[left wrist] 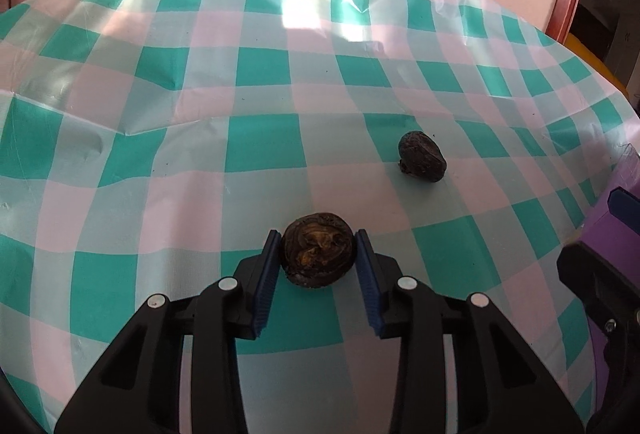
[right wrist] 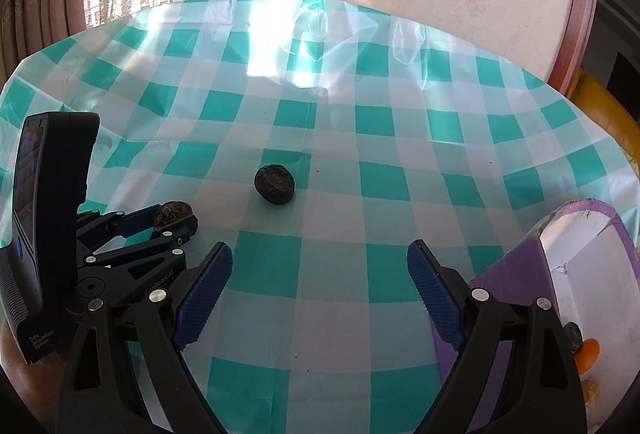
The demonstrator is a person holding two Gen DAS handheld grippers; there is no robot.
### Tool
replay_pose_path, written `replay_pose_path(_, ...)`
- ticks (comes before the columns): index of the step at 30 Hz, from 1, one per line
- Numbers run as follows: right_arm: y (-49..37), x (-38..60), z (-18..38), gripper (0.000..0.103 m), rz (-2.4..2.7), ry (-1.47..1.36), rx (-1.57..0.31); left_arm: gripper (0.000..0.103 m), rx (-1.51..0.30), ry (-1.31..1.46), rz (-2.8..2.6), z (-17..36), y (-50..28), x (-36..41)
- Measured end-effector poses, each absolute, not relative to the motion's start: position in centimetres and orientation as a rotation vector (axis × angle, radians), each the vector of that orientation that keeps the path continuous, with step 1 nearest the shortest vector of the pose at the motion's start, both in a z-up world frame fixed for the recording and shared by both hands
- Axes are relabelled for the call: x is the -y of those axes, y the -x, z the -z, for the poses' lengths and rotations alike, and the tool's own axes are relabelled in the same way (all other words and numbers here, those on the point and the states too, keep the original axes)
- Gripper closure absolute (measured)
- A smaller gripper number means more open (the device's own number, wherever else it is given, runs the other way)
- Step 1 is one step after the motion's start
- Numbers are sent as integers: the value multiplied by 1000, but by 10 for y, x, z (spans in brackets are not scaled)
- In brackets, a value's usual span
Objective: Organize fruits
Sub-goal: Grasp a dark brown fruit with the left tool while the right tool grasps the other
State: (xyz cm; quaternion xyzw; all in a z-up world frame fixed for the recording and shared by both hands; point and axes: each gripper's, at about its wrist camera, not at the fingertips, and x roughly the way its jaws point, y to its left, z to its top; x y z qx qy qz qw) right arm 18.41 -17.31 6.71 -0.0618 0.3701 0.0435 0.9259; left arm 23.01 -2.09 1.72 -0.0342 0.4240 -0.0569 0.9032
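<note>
A dark, wrinkled brown fruit (left wrist: pixel 318 256) rests on the green-and-white checked tablecloth (left wrist: pixel 260 146). My left gripper (left wrist: pixel 318 235) is shut on it, with a blue pad pressed to each side. In the right wrist view the same fruit (right wrist: pixel 172 211) shows in the left gripper (right wrist: pixel 174 218) at the far left. A second dark fruit (left wrist: pixel 422 157) lies loose to the right and further off. In the right wrist view this second fruit (right wrist: pixel 275 183) lies ahead of my right gripper (right wrist: pixel 320 254). That gripper stands open above the cloth with nothing between its fingers.
A purple box with a white inside (right wrist: pixel 560 234) stands at the right, and it also shows as the purple box (left wrist: pixel 612 234) in the left wrist view. Inside it are an orange fruit (right wrist: pixel 588 354) and a dark one (right wrist: pixel 574 336). The table's edge curves round behind, with a wall and a window beyond it.
</note>
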Motion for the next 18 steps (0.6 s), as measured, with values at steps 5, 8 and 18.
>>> replay_pose_path(5, -205, 166, -50, 18, -133, 71, -772, 66, -862, 138, 83, -19, -228, 3)
replay_pose_path(8, -220, 163, -39, 18, -150, 44, -790, 66, -849, 165, 72, -20, -227, -2)
replay_pose_path(18, -257, 151, -23, 19, -153, 22, -802, 66, -823, 242, 53, -21, -224, -21)
